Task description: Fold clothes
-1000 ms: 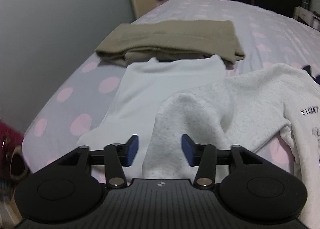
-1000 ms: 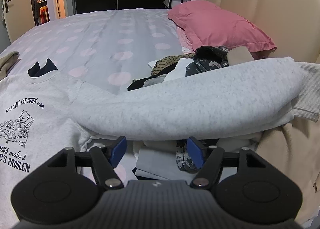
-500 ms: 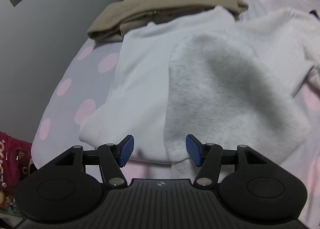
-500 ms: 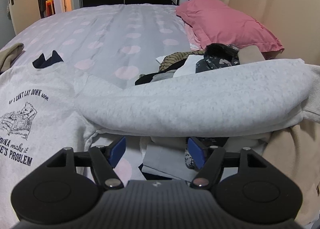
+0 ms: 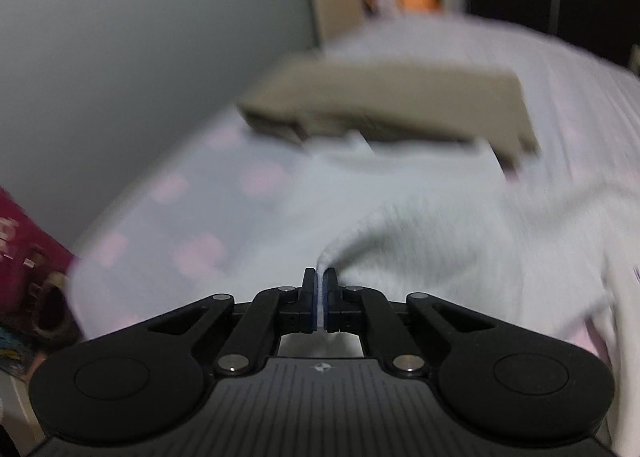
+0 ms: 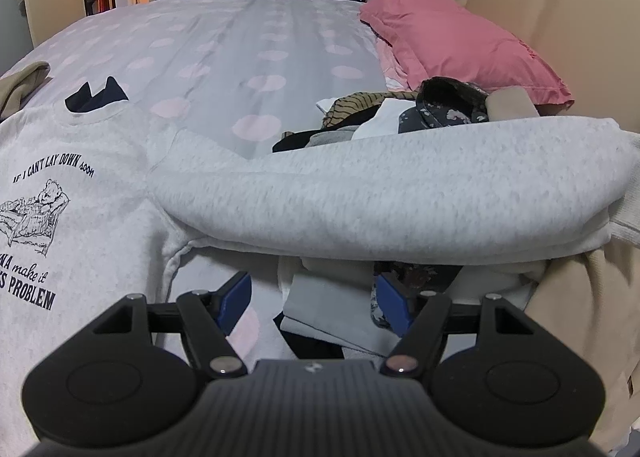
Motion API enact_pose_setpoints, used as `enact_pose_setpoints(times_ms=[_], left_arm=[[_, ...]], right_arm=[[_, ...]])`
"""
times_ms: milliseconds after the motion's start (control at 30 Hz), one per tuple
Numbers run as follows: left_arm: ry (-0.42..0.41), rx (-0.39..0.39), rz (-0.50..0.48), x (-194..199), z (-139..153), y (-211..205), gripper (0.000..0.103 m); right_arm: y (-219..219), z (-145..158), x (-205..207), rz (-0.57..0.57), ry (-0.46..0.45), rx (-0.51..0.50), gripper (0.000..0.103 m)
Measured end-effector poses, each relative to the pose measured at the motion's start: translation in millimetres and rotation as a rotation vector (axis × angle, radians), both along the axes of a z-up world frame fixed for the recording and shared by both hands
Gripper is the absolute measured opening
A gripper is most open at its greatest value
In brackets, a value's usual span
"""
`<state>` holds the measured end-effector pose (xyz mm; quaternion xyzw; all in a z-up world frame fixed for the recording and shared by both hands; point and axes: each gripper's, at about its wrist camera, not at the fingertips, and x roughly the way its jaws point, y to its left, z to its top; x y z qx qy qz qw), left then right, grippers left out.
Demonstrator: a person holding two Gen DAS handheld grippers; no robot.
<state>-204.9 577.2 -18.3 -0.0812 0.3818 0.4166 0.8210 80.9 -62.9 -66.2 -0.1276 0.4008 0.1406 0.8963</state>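
Because a sweatshirt folds from its edges inward, my left hand-held gripper [image 5: 319,299] was clamped together on a thin pinch of the grey sweatshirt [image 5: 460,257], the fabric rising in a small peak between the blue pads. What I held looked like the end of the left sleeve, though the blur in that view kept me from being sure. The garment lay face up across the bed [image 6: 240,37], its printed chest toward me, so that both sleeves could be reached from where I stood.

My right hand-held gripper [image 6: 314,301] hung with its fingers well apart, gripping nothing, low in front of the right sleeve [image 6: 380,193]. That sleeve stretched out sideways and rested on top of a heap of unsorted clothes [image 6: 400,117], which kept it lifted off the bedspread.

A tan folded garment [image 5: 384,97] sat beyond the sweatshirt near the bed's corner, touching a white piece [image 5: 380,185] spread beneath the grey one; I judged that corner served as the spot for finished items. The pink pillow [image 6: 460,41] lay clear of the work.
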Motion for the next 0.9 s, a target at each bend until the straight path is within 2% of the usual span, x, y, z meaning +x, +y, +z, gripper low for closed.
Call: enact_pose_setpoints(times_ms=[100, 233, 333, 400, 433, 467, 500, 567, 700, 767, 900], left_arm=[[-0.024, 0.121, 0.083, -9.6, 12.5, 5.8, 0.001], [0.018, 0.206, 0.118, -7.5, 5.9, 14.3, 0.001], [0.084, 0.228, 0.087, 2.8, -7.1, 16.8, 0.002], [0.107, 0.229, 0.070, 8.0, -12.2, 16.0, 0.014], [0.115, 0.237, 0.063, 7.9, -13.0, 13.9, 0.015], [0.123, 0.246, 0.056, 8.1, -13.8, 12.0, 0.021], [0.127, 0.258, 0.049, 10.1, -14.5, 10.1, 0.030], [0.122, 0.276, 0.025, 12.6, -10.9, 0.1, 0.042], [0.100, 0.261, -0.146, 17.8, 1.2, -37.0, 0.043], [0.086, 0.243, -0.282, 21.5, 4.9, -62.9, 0.043], [0.136, 0.260, -0.589, 36.5, -5.3, -124.2, 0.043]], right_arm=[[0.7, -1.3, -0.1, 0.005, 0.003, -0.003, 0.072], [1.9, -2.1, -1.4, 0.013, 0.006, -0.004, 0.072], [4.4, -1.8, -2.9, 0.022, 0.003, -0.005, 0.072], [6.4, -1.4, -4.3, 0.033, 0.001, -0.005, 0.072], [7.3, -1.1, -5.0, 0.039, -0.001, -0.006, 0.072], [8.3, -0.9, -5.7, 0.046, -0.003, -0.006, 0.072], [9.6, -0.8, -6.6, 0.052, -0.004, -0.009, 0.072], [12.1, -1.0, -9.2, 0.069, -0.008, -0.013, 0.072], [15.2, -2.4, -24.7, 0.146, 0.006, -0.001, 0.072], [16.9, -3.1, -33.9, 0.190, 0.015, 0.007, 0.072], [20.3, -4.5, -52.3, 0.279, 0.033, 0.023, 0.072]])
